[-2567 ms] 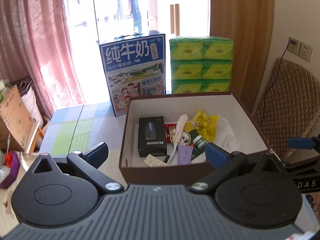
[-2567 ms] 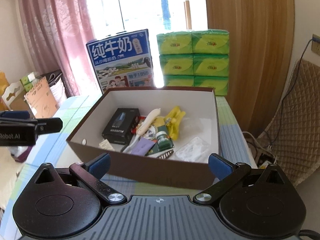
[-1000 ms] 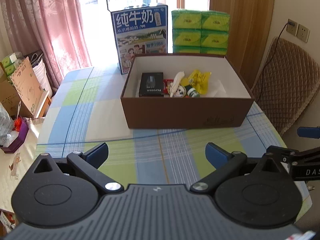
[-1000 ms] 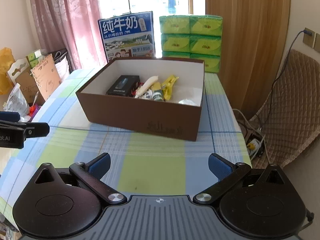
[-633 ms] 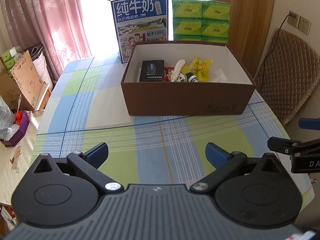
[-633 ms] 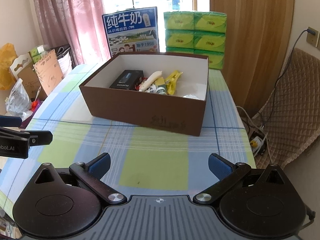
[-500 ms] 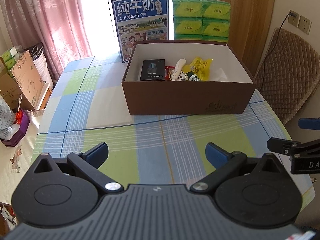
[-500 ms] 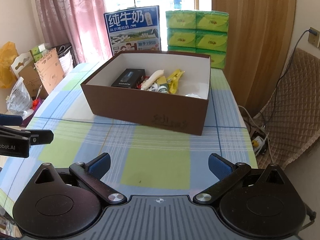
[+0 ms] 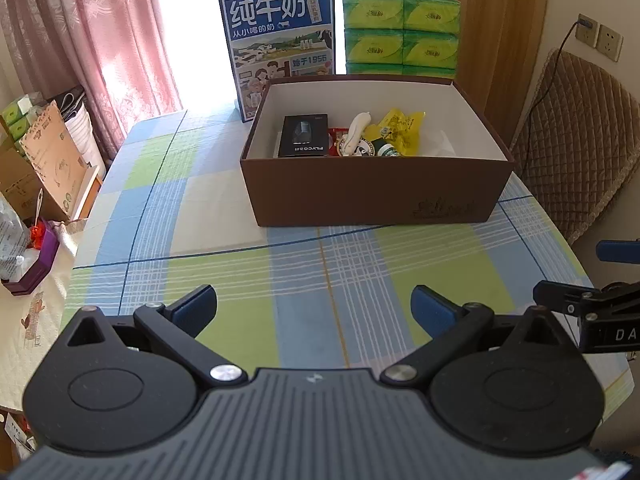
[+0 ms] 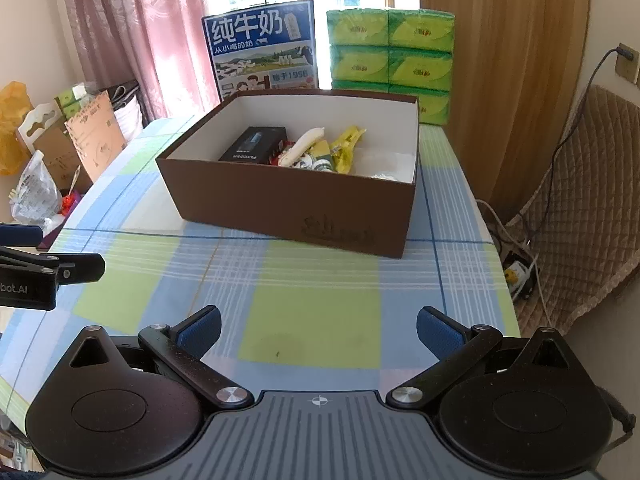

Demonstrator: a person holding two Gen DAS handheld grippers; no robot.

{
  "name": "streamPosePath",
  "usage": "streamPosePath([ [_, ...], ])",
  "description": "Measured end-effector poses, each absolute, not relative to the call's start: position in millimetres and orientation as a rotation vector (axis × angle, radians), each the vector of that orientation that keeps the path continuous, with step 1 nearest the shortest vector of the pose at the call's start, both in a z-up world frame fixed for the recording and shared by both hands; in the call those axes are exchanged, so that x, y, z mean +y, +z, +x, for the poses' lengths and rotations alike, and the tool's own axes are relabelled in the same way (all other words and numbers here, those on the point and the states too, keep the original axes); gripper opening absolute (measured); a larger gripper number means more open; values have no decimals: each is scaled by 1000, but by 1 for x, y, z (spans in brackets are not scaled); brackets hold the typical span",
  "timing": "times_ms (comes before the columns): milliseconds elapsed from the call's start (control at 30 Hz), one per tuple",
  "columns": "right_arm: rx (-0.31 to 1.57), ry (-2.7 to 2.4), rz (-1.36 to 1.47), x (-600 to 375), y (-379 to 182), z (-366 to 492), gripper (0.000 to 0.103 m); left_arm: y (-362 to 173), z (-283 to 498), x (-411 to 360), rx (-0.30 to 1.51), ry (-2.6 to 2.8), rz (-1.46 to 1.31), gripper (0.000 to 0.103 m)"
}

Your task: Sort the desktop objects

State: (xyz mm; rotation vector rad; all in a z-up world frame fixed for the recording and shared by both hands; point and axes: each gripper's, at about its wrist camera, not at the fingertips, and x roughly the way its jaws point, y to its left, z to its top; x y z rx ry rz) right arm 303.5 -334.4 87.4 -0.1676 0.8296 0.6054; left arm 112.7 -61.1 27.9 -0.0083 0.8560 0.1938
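left gripper: jaws spread wide, nothing between them, only checked tablecloth under the gap. right gripper: jaws likewise wide and empty, over a green square of the cloth. each gripper's tip shows at the edge of the other's view.

ahead of both jaw gaps, well apart from the fingertips: brown box, open top, white inside. in it, from left of the left jaws' line: black carton lying flat, white tube, small green-capped bottle, yellow packet, clear wrapper at right.

behind the box: blue milk carton upright, green tissue packs stacked beside it. pink curtain far left.
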Motion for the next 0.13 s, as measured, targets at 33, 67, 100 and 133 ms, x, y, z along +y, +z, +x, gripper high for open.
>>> streamPosePath([
  [33,830,605,-167,-335,87,304,101,28,113,-61,855,194,-7,102],
  [67,831,605,-166,-335,87,304,101,27,113,-61,856,195,-8,102],
  [100,831,606,-165,-335,87,304,101,27,113,-62,857,194,-8,102],
  [133,831,606,-165,-335,87,304,101,27,114,-62,858,193,-6,102],
])
